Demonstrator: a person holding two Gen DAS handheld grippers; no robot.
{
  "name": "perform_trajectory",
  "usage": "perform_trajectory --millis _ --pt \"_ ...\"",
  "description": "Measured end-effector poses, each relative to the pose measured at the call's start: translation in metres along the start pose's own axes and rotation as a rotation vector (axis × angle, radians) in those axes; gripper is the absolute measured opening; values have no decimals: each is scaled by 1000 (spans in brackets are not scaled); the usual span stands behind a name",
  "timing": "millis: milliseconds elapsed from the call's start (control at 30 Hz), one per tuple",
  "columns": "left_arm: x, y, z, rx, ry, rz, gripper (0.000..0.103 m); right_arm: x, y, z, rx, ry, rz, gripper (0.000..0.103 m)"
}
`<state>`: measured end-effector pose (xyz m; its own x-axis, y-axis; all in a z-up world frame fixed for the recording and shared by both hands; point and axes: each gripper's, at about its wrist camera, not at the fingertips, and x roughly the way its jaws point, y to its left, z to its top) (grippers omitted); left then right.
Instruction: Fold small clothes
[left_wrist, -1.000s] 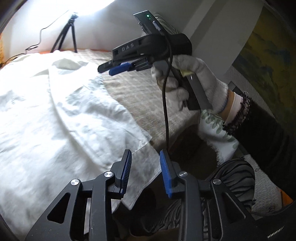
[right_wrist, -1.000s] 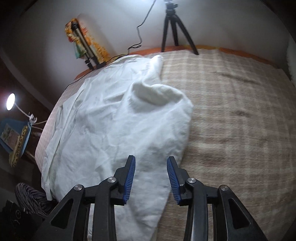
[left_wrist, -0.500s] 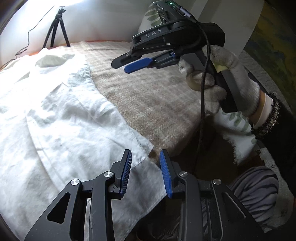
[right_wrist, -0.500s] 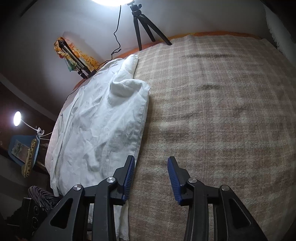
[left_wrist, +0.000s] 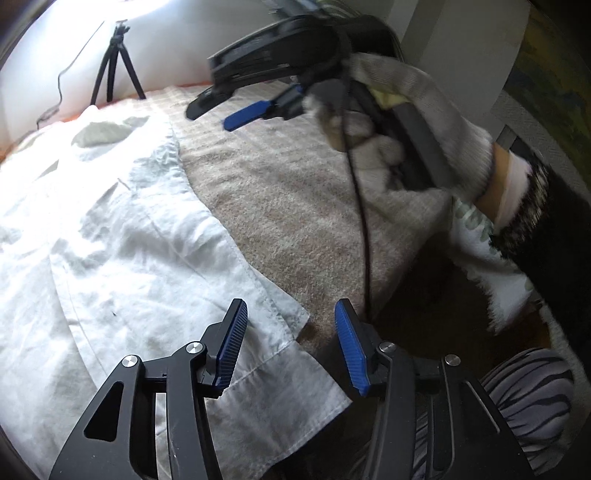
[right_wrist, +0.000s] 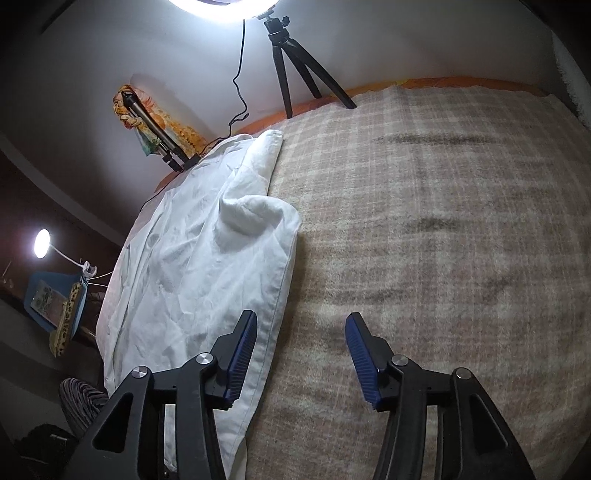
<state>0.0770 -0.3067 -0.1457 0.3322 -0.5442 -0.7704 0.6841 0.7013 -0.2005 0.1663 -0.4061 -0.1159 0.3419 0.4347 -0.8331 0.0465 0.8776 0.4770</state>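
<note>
A white garment (left_wrist: 110, 258) lies spread and partly folded on a beige plaid blanket (left_wrist: 295, 206). It also shows at the left of the right wrist view (right_wrist: 207, 266). My left gripper (left_wrist: 290, 343) is open and empty, just above the garment's near hem corner. My right gripper (right_wrist: 301, 354) is open and empty, over the garment's right edge and the blanket (right_wrist: 424, 229). In the left wrist view the right gripper (left_wrist: 225, 114) is held up high by a gloved hand.
A black tripod (right_wrist: 295, 55) stands at the bed's far edge under a bright lamp. A second stand with coloured cloth (right_wrist: 155, 125) is at the far left. A striped cushion (left_wrist: 524, 402) lies beside the bed. The blanket's near edge drops off at my left gripper.
Both grippers have opened wider. The left one moved along the hem to the garment's corner. The right one swung from above the garment to its right edge and over the blanket.
</note>
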Motion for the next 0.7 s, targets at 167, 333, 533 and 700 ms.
perform_trajectory --millis 167,333,533,700 --pt "13 1 -5 19 57 5 48 28 -2 19 -4 13 41 56" --pt "13 1 -6 46 54 -4 44 51 -1 35 -4 27 106 57" --pt "6 20 2 -70 88 -108 43 62 -3 48 -35 119 77 57" --pt "12 7 2 50 111 -46 47 43 -17 63 -26 126 71 57"
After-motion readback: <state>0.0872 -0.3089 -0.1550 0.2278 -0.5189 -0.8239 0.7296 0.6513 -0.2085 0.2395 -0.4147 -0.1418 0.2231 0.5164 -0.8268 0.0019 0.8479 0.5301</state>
